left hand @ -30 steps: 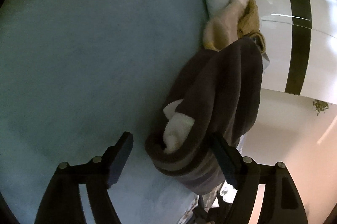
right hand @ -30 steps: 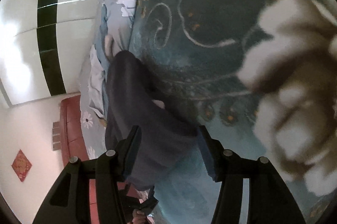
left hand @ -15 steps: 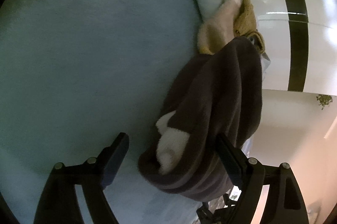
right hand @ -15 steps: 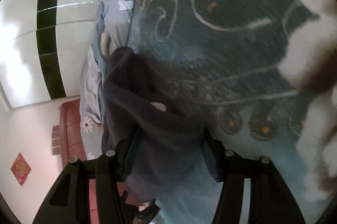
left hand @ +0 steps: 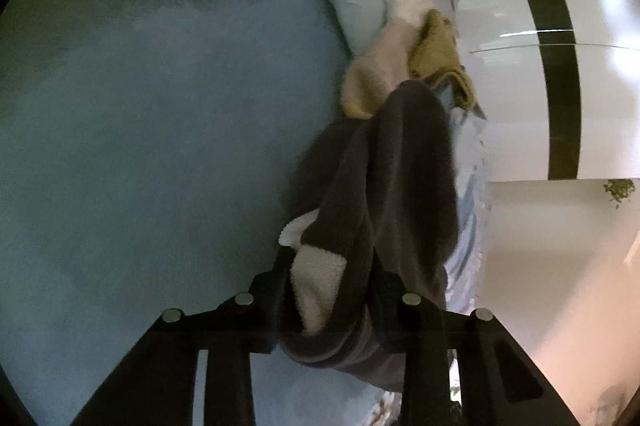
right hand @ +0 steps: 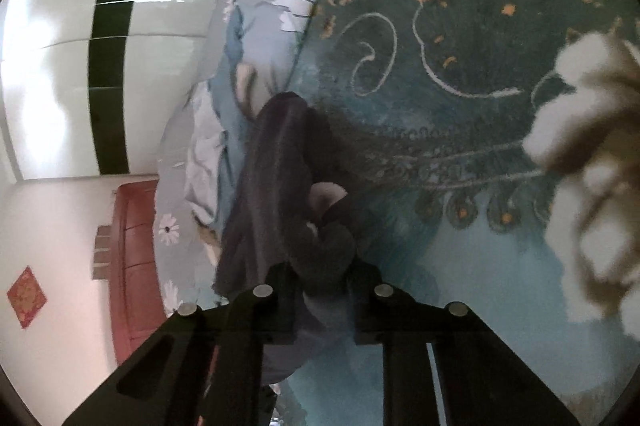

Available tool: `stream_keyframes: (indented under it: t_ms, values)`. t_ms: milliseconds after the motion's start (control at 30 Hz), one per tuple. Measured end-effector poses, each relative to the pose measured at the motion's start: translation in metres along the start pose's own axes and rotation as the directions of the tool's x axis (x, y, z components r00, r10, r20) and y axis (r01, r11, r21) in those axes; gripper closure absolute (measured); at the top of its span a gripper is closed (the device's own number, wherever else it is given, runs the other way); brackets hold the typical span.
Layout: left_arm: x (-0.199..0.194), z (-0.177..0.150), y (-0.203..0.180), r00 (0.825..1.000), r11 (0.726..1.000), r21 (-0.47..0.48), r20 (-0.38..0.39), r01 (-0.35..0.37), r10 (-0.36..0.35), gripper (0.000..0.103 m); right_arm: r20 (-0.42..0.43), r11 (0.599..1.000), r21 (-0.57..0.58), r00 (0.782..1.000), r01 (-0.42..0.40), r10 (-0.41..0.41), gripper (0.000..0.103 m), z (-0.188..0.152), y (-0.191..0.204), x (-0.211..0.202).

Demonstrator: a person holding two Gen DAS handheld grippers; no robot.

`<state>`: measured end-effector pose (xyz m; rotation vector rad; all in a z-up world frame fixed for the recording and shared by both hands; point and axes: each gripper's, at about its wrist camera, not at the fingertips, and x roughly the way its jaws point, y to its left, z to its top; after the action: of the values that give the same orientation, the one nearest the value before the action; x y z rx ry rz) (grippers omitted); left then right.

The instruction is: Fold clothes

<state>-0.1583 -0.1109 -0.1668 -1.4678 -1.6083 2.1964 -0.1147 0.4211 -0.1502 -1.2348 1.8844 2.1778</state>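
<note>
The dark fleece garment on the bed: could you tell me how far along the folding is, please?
Done: both grippers have clamped the dark fleece garment; the left gripper pinches an end showing its white lining, the right gripper a bunched edge. In hand: it hangs crumpled between them over the blue blanket. Left: spreading and folding it; the tan and white garment and a blurred fluffy one lie unfolded.

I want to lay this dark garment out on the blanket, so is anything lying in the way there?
Mostly not. Both grippers, left and right, are shut on the dark garment. The blanket beside it looks bare, but a fluffy white and brown garment lies at its right side, and a beige one by the pillow.
</note>
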Motion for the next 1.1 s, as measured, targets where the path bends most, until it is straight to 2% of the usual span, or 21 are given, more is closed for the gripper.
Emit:
stream_keyframes:
  t_ms: [100,300,467,633,767,833,900,967,1033,1100]
  values:
    - [-0.016,-0.012,0.005,1.000,1.000,0.006,-0.005,0.004,-0.004,0.070,-0.006,1.000,-0.021,1.000,0.003,-0.003,0.086,-0.011,0.002,-0.014]
    - [-0.058,-0.050,0.045,0.999,0.999,-0.026,-0.034,0.029,-0.030,0.070,-0.055,0.999,-0.046,0.998,0.028,-0.031,0.086,-0.048,-0.011,-0.054]
    - [-0.078,-0.076,0.066,0.998,1.000,-0.007,-0.057,0.008,-0.009,0.070,-0.090,0.995,-0.056,0.992,0.084,-0.089,0.086,-0.074,-0.028,-0.075]
    - [-0.072,-0.078,0.078,0.996,1.000,0.005,-0.093,0.006,-0.006,0.069,-0.116,0.994,0.001,0.987,0.110,-0.110,0.085,-0.073,-0.046,-0.070]
    - [-0.071,-0.073,0.072,0.992,0.999,0.029,-0.129,0.020,-0.016,0.063,-0.135,0.990,-0.037,0.981,0.136,-0.140,0.079,-0.071,-0.038,-0.071]
    - [-0.075,-0.069,0.068,0.989,0.997,0.071,-0.145,0.010,0.001,0.057,-0.139,0.984,-0.076,0.975,0.164,-0.173,0.074,-0.069,-0.034,-0.075]
    - [-0.083,-0.066,0.062,0.988,0.989,0.144,-0.148,-0.027,0.048,0.055,-0.139,0.974,-0.109,0.967,0.198,-0.212,0.064,-0.066,-0.032,-0.083]
    - [-0.088,-0.059,0.052,0.987,0.974,0.219,-0.133,-0.061,0.091,0.053,-0.125,0.958,-0.155,0.957,0.242,-0.262,0.061,-0.062,-0.032,-0.094]
    - [-0.091,-0.051,0.042,0.985,0.950,0.297,-0.107,-0.100,0.137,0.049,-0.090,0.936,-0.207,0.948,0.283,-0.307,0.061,-0.055,-0.029,-0.103]
    - [-0.089,-0.041,0.028,0.979,0.914,0.380,-0.079,-0.143,0.186,0.047,-0.067,0.920,-0.253,0.943,0.299,-0.325,0.061,-0.044,-0.024,-0.103]
